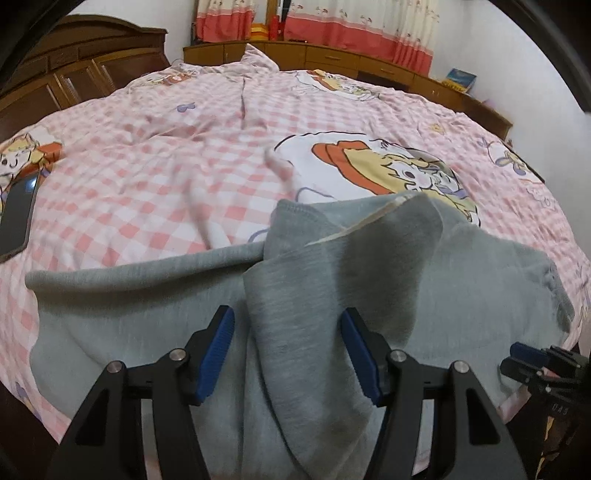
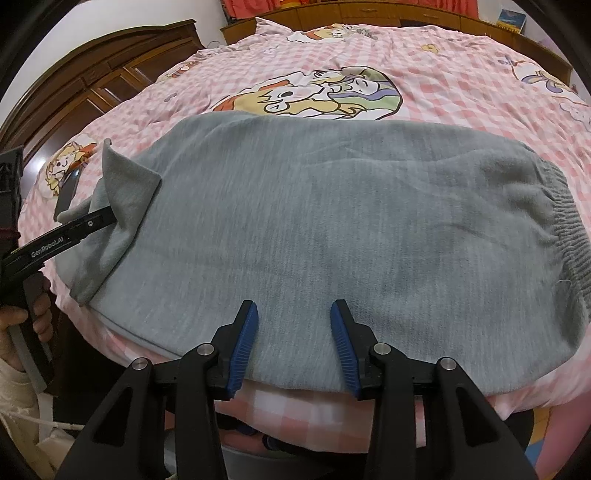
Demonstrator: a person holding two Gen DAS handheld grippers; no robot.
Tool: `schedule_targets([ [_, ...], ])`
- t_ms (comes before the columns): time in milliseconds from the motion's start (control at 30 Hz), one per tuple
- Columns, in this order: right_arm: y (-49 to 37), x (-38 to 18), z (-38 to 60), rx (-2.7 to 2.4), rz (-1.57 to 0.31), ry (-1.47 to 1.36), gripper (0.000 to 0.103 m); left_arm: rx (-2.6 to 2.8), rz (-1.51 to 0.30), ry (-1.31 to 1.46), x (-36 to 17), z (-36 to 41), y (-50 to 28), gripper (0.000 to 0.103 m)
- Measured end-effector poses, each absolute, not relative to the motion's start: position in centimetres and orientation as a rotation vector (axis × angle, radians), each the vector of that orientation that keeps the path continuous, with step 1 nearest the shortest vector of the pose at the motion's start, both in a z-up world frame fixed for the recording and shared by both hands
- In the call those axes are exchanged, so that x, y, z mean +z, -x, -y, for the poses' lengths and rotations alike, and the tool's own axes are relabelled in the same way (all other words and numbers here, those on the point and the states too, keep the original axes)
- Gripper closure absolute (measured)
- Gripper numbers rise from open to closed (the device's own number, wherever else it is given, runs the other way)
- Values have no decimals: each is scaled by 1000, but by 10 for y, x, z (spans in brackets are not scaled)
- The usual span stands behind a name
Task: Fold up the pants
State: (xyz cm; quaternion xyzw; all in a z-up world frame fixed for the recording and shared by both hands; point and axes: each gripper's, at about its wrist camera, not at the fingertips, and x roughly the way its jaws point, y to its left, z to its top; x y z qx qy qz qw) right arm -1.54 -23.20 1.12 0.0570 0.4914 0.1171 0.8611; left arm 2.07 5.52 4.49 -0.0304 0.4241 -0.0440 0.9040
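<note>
The gray pants (image 2: 332, 221) are spread under the right tongs (image 2: 293, 314), jaws apart; a lifted fold lies between the open left tongs (image 1: 288, 325), unpinched.

Both views are taken from fisheye cameras mounted just behind the tongs and aimed forward and steeply down along their fingers. The left view is set close above the pants (image 1: 461, 280) near their left end, facing across the bed (image 1: 147, 184) toward the curtains (image 1: 362, 33); motion blur softens its middle. The right view is set at the near bed edge, facing the same way, with the pants spread close before it. The pants, the bed, the headboard (image 2: 92, 74) and a dark flat thing, probably a phone (image 1: 18, 218), are shared. Each tongs is caught in the other's view: the right tongs (image 1: 532, 356) at the left view's lower right, the left tongs (image 2: 99, 219) at the right view's left edge.
</note>
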Motion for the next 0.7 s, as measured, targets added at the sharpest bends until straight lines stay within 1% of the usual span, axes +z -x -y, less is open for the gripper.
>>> schedule_targets([
  [33,15,11,231,246,-1030,-117,59,-101,-871,71,45,-57,-20,51],
  [67,15,11,231,245,-1029,-114,59,-119,-864,85,47,-57,-18,78],
  [100,16,11,230,245,-1028,-111,59,-133,-863,106,49,-59,-17,86],
  [167,15,11,229,243,-1029,-104,59,-141,-833,139,57,-62,-11,89],
  [400,16,11,229,243,-1030,-101,59,-90,-764,189,82,-80,9,89],
  [567,16,11,227,235,-1032,-82,59,-6,-723,263,87,-111,21,90],
  [700,15,11,226,235,-1036,-68,59,109,-661,326,96,-145,35,92],
])
